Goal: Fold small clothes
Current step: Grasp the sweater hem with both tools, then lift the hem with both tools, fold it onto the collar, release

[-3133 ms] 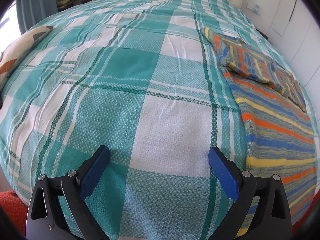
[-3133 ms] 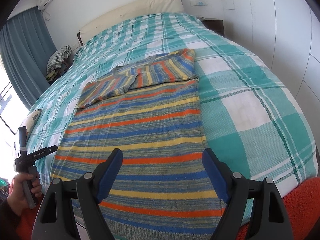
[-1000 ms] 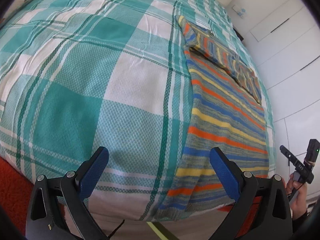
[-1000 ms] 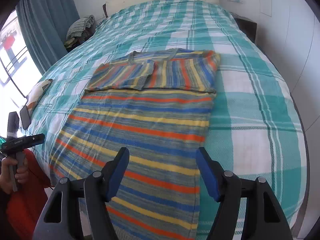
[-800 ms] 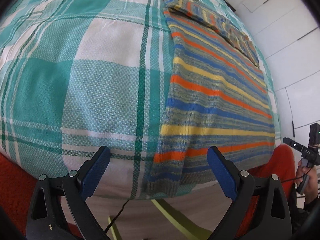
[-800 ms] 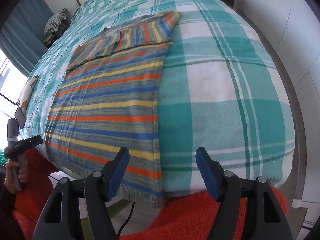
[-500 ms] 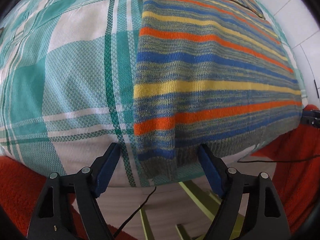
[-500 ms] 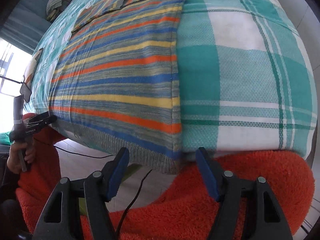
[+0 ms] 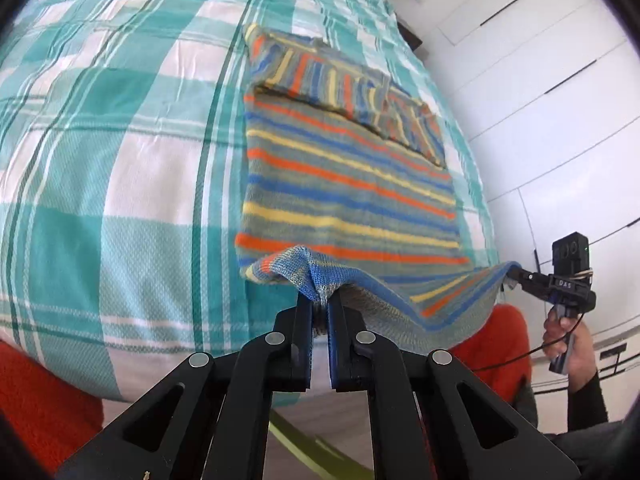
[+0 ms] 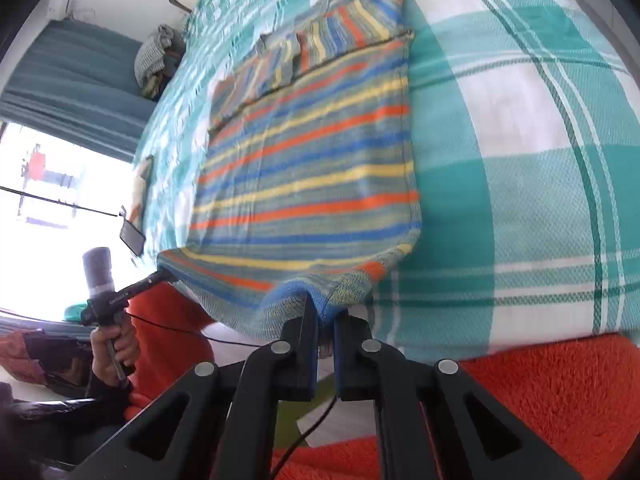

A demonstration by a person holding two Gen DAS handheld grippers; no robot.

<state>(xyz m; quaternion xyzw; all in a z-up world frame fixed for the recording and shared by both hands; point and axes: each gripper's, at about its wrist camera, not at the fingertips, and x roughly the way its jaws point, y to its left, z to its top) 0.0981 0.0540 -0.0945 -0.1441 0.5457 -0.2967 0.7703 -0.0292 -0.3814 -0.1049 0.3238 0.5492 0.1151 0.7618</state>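
Observation:
A striped knit sweater (image 9: 340, 176) lies flat on the bed, its sleeves folded across the top. In the left wrist view my left gripper (image 9: 319, 304) has its jaws closing tight, with the near left corner of the hem pinched between the pads and raised off the bed edge. In the right wrist view my right gripper (image 10: 326, 312) likewise closes on the sweater (image 10: 312, 168) at its near right hem corner. The hem sags between the two grips. Each view also shows the other gripper: the right gripper (image 9: 516, 276) and the left gripper (image 10: 160, 276), both at the hem.
The bed has a teal and white checked cover (image 9: 120, 184). An orange fleecy fabric (image 10: 540, 392) lies below the bed's near edge. White cupboard doors (image 9: 540, 80) stand at the right. A clothes pile (image 10: 154, 60), teal curtain and bright window are at the left.
Both grippers were open and nearing the hem hanging over the bed edge. Now both are shut on its corners, and the hem is lifted off the edge.

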